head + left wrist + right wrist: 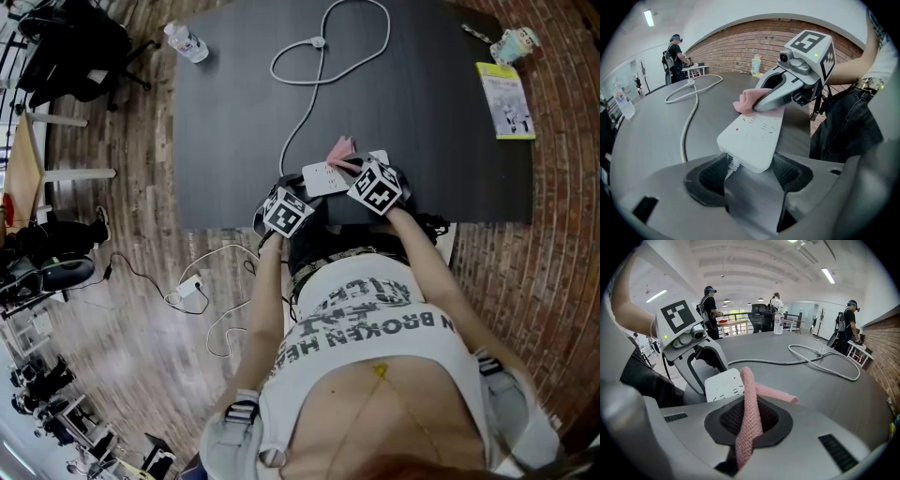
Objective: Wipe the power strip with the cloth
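Note:
A white power strip (323,176) lies near the front edge of the dark table (441,141), and its cable (309,103) loops toward the far side. My left gripper (302,194) is shut on the strip's near end (752,136), one jaw on each side. In the left gripper view, my right gripper (758,106) presses a pink cloth (744,101) onto the strip's far end. The right gripper (749,420) is shut on that cloth (750,397), which drapes forward over the strip (723,384). The left gripper (704,380) shows just behind the strip.
A water bottle (186,42) stands at the table's far left corner. A yellow-green booklet (506,98) and a small cup (517,42) are at the far right. The cable's plug (318,42) rests near the far edge. People stand in the background (710,303).

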Action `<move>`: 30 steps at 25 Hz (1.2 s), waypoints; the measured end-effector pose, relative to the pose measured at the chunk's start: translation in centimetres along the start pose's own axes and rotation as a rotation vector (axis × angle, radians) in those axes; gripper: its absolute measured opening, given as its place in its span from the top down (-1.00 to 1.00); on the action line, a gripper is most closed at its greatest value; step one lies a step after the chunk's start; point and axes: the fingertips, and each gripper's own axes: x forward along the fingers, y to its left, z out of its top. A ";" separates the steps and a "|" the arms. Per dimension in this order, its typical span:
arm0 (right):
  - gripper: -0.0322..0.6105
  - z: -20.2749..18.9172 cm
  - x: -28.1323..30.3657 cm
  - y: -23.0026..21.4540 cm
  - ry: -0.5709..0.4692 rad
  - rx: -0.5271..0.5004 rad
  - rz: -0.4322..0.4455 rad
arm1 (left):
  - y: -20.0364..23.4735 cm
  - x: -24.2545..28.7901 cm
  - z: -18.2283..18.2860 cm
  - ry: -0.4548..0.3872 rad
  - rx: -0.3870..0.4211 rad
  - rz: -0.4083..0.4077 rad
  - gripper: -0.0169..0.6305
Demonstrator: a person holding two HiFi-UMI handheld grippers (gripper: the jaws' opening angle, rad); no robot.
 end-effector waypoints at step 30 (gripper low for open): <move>0.85 -2.7 -2.3 -2.6 -0.003 0.047 -0.048 | 0.0 0.4 0.0 0.011 0.002 0.007 0.06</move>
